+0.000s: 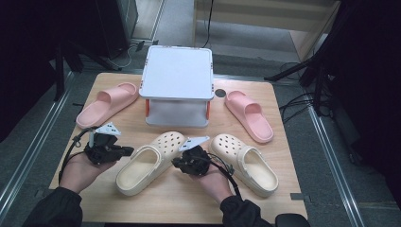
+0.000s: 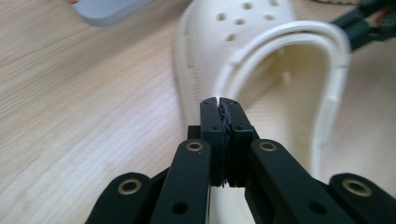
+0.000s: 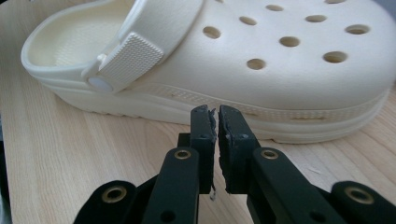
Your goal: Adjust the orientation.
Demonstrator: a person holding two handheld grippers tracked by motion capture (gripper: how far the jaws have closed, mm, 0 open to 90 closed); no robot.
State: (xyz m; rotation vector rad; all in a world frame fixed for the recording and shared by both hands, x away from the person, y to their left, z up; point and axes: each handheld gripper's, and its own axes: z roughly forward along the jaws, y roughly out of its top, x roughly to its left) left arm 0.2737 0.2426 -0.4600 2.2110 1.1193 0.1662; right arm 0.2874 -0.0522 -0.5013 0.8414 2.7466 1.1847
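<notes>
Beside cream clog (image 1: 149, 168) — both grippers closed

On the counter (image 1: 161, 201) we see a raised stand (image 1: 177, 85) at the far middle. A slide sandal (image 1: 108, 104) lies left of it, another slide sandal (image 1: 249, 115) right of it. Nearer to us, two clogs lie side by side: the left clog (image 1: 150, 161) before the stand, the right clog (image 1: 245, 163) beside it. Our left hand-held gripper (image 1: 126, 151) sits just left of the left clog; our right hand-held gripper (image 1: 176, 163) lies between the clogs.
</notes>
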